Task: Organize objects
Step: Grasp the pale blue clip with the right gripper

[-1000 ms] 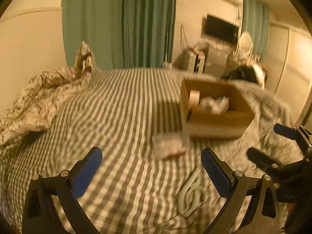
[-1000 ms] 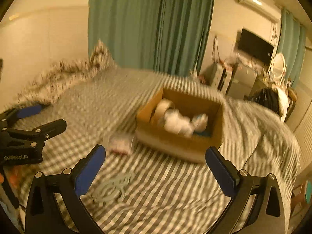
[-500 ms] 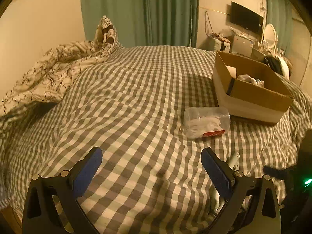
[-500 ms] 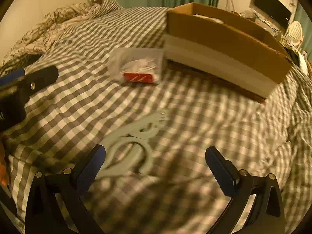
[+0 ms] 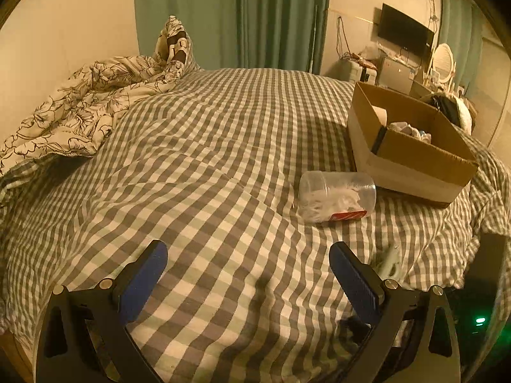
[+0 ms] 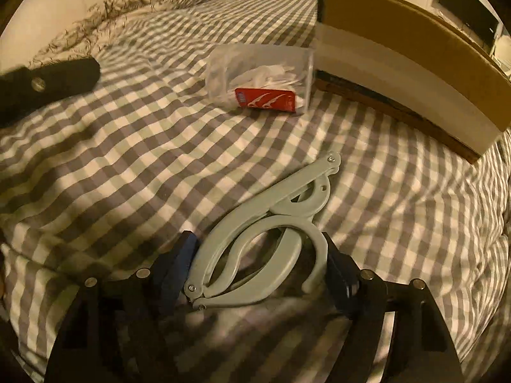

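A pale grey folding hanger lies on the checked bedsheet. My right gripper is low over it, its fingers touching the hanger's two sides; part of the hanger shows in the left wrist view. A clear plastic jar with white contents and a red label lies on its side beyond it, next to a cardboard box. In the left wrist view the jar and the box, which holds several items, lie ahead to the right. My left gripper is open and empty above the sheet.
A crumpled floral duvet lies along the bed's left side by the wall. Green curtains hang behind the bed. A TV and cluttered furniture stand at the far right. One left gripper finger shows in the right wrist view.
My right gripper has dropped down to the hanger and closed its fingers in around it. My left gripper has moved little in the last half second.
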Demonstrator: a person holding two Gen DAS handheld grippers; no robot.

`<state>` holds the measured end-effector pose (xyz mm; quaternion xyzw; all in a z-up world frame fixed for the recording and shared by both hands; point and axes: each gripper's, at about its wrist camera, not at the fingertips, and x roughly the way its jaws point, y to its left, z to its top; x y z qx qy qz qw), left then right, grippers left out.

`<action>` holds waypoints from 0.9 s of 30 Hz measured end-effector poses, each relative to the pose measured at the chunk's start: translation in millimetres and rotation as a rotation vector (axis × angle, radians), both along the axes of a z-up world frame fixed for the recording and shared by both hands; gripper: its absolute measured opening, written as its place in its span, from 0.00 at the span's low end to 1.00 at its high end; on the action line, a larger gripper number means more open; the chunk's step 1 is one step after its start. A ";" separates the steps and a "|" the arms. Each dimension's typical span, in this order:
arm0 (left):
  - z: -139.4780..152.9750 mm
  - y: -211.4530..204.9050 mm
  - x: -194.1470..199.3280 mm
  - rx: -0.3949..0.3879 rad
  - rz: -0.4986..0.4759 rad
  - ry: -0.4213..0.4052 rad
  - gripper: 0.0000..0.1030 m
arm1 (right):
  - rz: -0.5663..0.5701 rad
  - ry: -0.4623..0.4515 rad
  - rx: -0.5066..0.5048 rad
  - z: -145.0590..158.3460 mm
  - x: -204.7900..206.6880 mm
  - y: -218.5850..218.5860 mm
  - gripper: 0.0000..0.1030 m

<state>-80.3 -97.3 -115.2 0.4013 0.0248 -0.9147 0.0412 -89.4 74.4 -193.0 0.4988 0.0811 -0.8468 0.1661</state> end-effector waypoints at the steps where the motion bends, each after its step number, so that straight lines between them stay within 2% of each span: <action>1: -0.3 1.1 -0.2 -0.004 -0.004 -0.003 1.00 | 0.002 0.009 -0.003 4.6 1.5 3.7 0.73; 3: 0.1 6.1 -1.4 -0.015 -0.013 -0.010 1.00 | -0.006 0.045 -0.015 17.7 4.2 14.3 0.70; 4: 0.8 8.8 -2.7 -0.021 -0.017 -0.015 1.00 | -0.012 0.066 -0.010 24.6 2.6 19.7 0.20; 5: 1.5 12.5 -4.7 -0.024 -0.022 -0.020 1.00 | -0.006 0.067 -0.031 30.7 0.4 25.3 0.12; 7: 3.3 21.8 -9.5 -0.005 -0.046 -0.021 1.00 | -0.024 0.075 -0.020 40.8 -7.6 40.3 0.11; 9: 2.3 32.7 -16.7 0.026 -0.078 -0.025 1.00 | -0.026 0.101 0.013 45.0 -12.4 49.1 0.04; 11: -1.7 42.5 -24.3 0.026 -0.099 -0.037 1.00 | -0.031 0.067 -0.049 44.6 -18.7 62.3 0.01; 15: -10.2 51.5 -31.2 -0.062 -0.075 -0.058 1.00 | -0.026 0.005 -0.149 35.5 -23.4 67.5 0.01; 17: -10.6 48.0 -29.4 -0.064 -0.056 -0.059 1.00 | -0.020 -0.030 -0.166 27.8 -19.3 57.9 0.02; 22: -2.9 35.7 -14.6 -0.101 -0.016 -0.043 1.00 | -0.010 -0.077 -0.115 14.3 -16.4 35.6 0.03; 24: -0.3 31.5 -8.0 -0.116 -0.015 -0.035 1.00 | -0.031 -0.092 -0.109 10.0 -17.7 31.5 0.10; 25: 0.5 29.9 -5.7 -0.116 -0.013 -0.032 1.00 | -0.038 -0.100 -0.131 10.3 -17.9 31.6 0.29; 26: 1.6 26.1 -2.6 -0.112 -0.011 -0.027 1.00 | -0.049 -0.103 -0.154 11.4 -18.4 32.5 0.57; 27: 2.3 23.5 -1.4 -0.105 -0.009 -0.025 1.00 | -0.068 -0.096 -0.174 14.9 -17.7 34.5 0.63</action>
